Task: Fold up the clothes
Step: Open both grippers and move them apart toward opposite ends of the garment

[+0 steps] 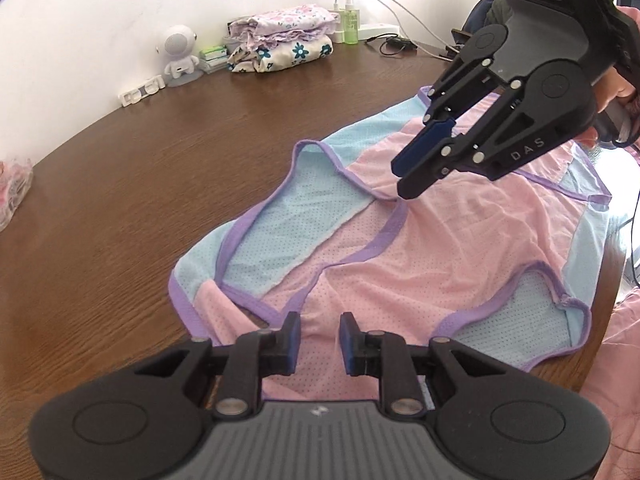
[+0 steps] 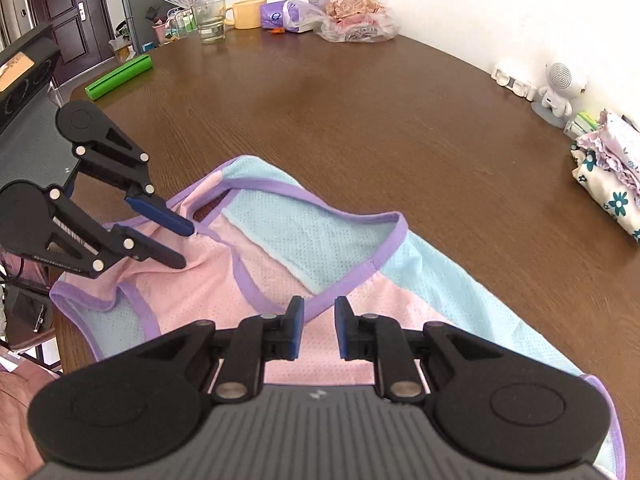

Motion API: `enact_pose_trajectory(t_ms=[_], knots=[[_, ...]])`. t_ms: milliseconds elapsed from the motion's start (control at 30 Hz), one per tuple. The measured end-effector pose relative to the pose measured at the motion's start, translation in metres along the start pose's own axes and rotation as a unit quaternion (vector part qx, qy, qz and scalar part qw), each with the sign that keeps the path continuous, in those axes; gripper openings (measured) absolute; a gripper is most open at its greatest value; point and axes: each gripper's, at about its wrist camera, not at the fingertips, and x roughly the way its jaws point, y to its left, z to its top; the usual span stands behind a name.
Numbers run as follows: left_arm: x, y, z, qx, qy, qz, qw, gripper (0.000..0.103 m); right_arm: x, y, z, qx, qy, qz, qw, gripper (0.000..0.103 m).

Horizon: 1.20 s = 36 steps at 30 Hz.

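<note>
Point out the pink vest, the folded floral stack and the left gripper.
pink vest (image 1: 460,240), left wrist view, pink middle panel.
folded floral stack (image 1: 280,44), left wrist view, its front side.
left gripper (image 2: 186,246), right wrist view, between its fingers.

One pink and blue vest (image 1: 440,248) lies on the one brown table (image 1: 160,168), near its front edge. Two grippers are over it: the left gripper (image 1: 319,340) and the right gripper (image 2: 319,330). Along the wall edge are one folded pile of flowered clothes (image 1: 280,40), one white robot figure (image 1: 180,54) and two green bottles (image 1: 349,20). At the far end are one yellow mug (image 2: 248,14), one glass (image 2: 211,20) and one green box (image 2: 120,76).
</note>
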Motion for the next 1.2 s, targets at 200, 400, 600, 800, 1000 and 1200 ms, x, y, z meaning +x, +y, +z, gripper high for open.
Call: enact_pose_trajectory(t_ms=[200, 400, 600, 800, 1000, 1200], knots=[[-0.002, 0.023, -0.011, -0.050, 0.006, 0.034, 0.9982, 0.027, 0.025, 0.006, -0.004, -0.007, 0.010, 0.004, 1.000, 0.016], [-0.011, 0.042, -0.022, -0.082, 0.008, 0.070, 0.9942, 0.033, 0.038, 0.010, 0.009, 0.009, -0.018, 0.004, 1.000, 0.017], [-0.026, 0.046, -0.026, -0.085, -0.004, 0.077, 0.9934, 0.031, -0.002, -0.003, 0.004, 0.046, -0.068, 0.005, 0.997, 0.027], [-0.045, 0.035, -0.034, -0.082, -0.014, 0.042, 0.9956, 0.028, -0.042, 0.003, -0.037, 0.038, -0.057, -0.003, 0.998, 0.031], [-0.035, 0.011, -0.043, -0.048, 0.020, 0.069, 0.9962, 0.029, -0.062, 0.013, -0.089, 0.049, -0.021, 0.003, 0.999, 0.031], [-0.034, 0.023, -0.046, -0.085, 0.026, 0.119, 0.9889, 0.033, -0.070, 0.015, -0.128, 0.073, 0.002, -0.008, 0.997, 0.031]])
